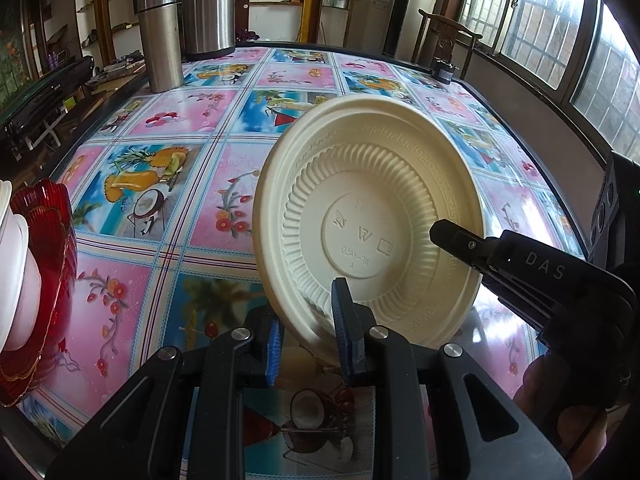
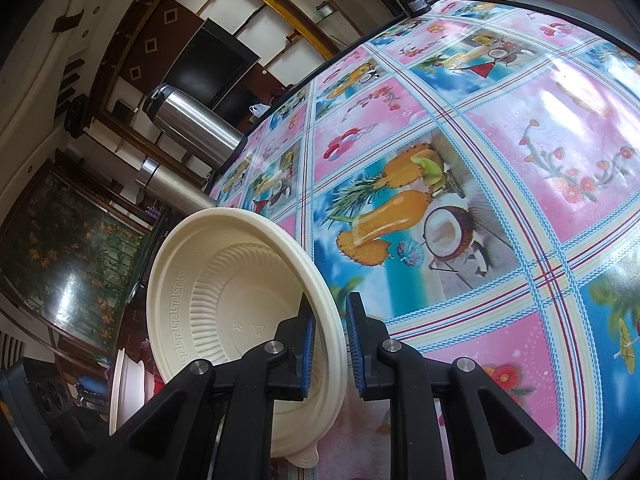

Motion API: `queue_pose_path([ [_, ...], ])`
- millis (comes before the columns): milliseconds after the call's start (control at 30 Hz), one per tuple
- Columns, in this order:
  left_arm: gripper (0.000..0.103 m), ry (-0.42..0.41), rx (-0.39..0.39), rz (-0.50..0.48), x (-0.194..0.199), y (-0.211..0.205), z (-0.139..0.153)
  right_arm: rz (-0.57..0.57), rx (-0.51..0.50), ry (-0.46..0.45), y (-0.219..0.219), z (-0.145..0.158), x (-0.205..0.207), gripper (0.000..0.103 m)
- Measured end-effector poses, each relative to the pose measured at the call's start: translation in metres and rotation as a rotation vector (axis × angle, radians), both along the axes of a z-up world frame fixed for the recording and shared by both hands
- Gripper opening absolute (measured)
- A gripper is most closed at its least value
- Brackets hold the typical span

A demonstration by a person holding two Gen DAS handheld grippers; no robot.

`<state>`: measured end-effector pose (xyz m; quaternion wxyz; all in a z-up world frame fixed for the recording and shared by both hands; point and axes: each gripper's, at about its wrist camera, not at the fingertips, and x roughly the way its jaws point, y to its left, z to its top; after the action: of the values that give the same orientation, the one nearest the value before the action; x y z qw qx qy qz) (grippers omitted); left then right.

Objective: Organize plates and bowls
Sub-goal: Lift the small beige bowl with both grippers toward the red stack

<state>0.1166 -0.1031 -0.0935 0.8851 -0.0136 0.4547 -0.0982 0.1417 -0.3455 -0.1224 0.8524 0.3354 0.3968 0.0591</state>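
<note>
1. Up off the table, tipped on its edge: cream plastic bowl point(image 1: 360, 184), ribbed underside with moulded marks turned toward the left wrist camera, hollow turned toward the right wrist camera.
2. Pinched at the bowl's rim by the right gripper point(image 2: 329, 300): one blue pad inside the hollow, the other against the outside, fingers drawn in tight on the thin wall.
3. From the left wrist view, only one black finger of that gripper in front of the underside, at the bowl's right edge; the other finger hidden behind the bowl.
4. Straddling the bowl's lower rim: left gripper point(image 1: 307, 304), one ribbed blue pad lying on the ribbed underside, the other on the hollow side. Fingers set fairly wide; cannot tell whether pressing on the bowl or only close around it.
5. Underneath, well below the bowl: glossy tablecloth point(image 1: 192, 208) in pink and blue squares printed with flowers, pineapples and coconuts.
6. At the left edge of the table: red glass plate point(image 1: 60, 240) with scalloped rim, carrying white bowls point(image 1: 20, 272), well apart from the cream bowl.
7. At the far end of the table, side by side: steel tumbler point(image 1: 160, 44) and larger steel flask point(image 1: 208, 12), both upright.
8. At the lower right of the left wrist view: part of a hand point(image 1: 560, 420) wrapped around the right gripper's handle.
</note>
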Motion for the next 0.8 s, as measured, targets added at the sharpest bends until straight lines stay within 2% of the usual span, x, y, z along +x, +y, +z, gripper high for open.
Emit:
queue_pose_path([
  [600, 0.021, 0.007, -0.009, -0.001, 0.0, 0.003, -0.002, 0.0, -0.007, -0.009, -0.001, 0.003, -0.002, 0.021],
  [800, 0.021, -0.001, -0.021, 0.007, -0.002, 0.012, 0.005, -0.023, 0.047, -0.089, -0.004, 0.015, -0.013, 0.021],
])
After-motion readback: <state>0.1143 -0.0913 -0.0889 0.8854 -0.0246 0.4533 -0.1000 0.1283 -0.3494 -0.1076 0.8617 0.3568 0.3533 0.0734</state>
